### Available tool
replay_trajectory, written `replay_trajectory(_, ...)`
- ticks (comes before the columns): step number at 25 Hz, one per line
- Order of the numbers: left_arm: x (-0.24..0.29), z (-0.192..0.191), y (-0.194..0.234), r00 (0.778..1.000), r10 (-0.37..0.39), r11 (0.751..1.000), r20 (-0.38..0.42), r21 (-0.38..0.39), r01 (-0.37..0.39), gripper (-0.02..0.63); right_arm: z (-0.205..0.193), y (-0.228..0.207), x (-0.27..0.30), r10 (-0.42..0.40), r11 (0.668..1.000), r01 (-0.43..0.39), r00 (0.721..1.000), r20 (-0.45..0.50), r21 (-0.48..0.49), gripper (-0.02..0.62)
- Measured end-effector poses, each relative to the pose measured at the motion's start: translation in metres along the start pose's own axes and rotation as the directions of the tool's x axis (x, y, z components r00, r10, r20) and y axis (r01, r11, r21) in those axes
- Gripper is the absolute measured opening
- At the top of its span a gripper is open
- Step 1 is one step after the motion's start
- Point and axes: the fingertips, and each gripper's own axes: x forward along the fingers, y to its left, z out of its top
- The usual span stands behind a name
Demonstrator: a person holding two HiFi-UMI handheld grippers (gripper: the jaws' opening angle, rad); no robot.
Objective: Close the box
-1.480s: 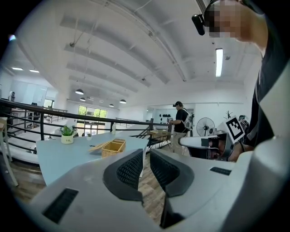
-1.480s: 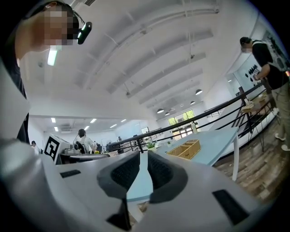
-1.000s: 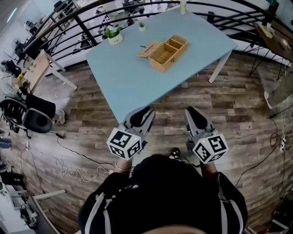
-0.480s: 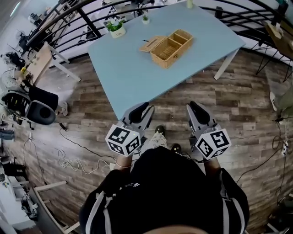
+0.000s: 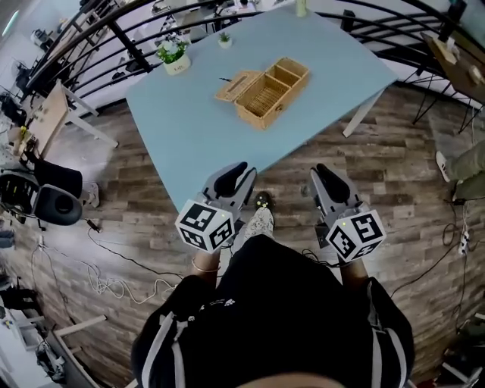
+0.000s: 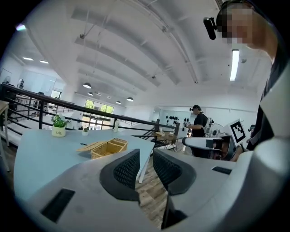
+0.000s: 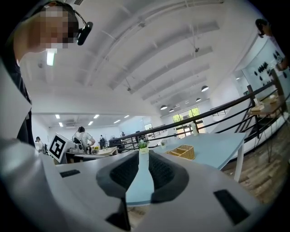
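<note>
A wicker box with two compartments stands on the light blue table, its flat lid swung open to the left. Both grippers hang over the wooden floor short of the table's near corner, well away from the box. The left gripper points at the table; in its own view its jaws stand slightly apart with nothing between them, the box far ahead. The right gripper is also open and empty, with the box small at its right.
A potted plant, a smaller pot and a bottle stand along the table's far side. Black railing runs behind it. An office chair and cables lie on the floor at left. Another person stands beyond.
The person has stepped toward the table, and both grippers have come nearer to its near corner. The box looks closer in both gripper views. A shoe now shows between the grippers.
</note>
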Motion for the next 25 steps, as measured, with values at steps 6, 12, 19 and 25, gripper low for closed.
replay_trajectory(6, 0.043, 0.013, 0.037, 1.000, -0.008, 1.000, 0.008, -0.014, 0.008, 0.072, 0.012, -0.030, 0.042, -0.013, 1.000, 0.013, 1.000, -0.008, -0.005, 0.071)
replay_trajectory(12, 0.067, 0.026, 0.080, 1.000, 0.012, 0.999, 0.002, -0.035, -0.012, 0.072, 0.021, -0.045, 0.089, 0.001, 1.000, -0.001, 1.000, -0.032, -0.004, 0.071)
replay_trajectory(19, 0.081, 0.035, 0.143, 0.997, 0.073, 0.994, -0.004, -0.076, -0.073, 0.072, 0.026, -0.055, 0.147, 0.022, 1.000, -0.022, 0.997, -0.075, -0.001, 0.071)
replay_trajectory(25, 0.094, 0.029, 0.191, 0.994, 0.105, 0.984, -0.019, -0.144, -0.106, 0.075, 0.026, -0.059, 0.192, 0.043, 0.999, -0.045, 0.991, -0.124, -0.014, 0.071)
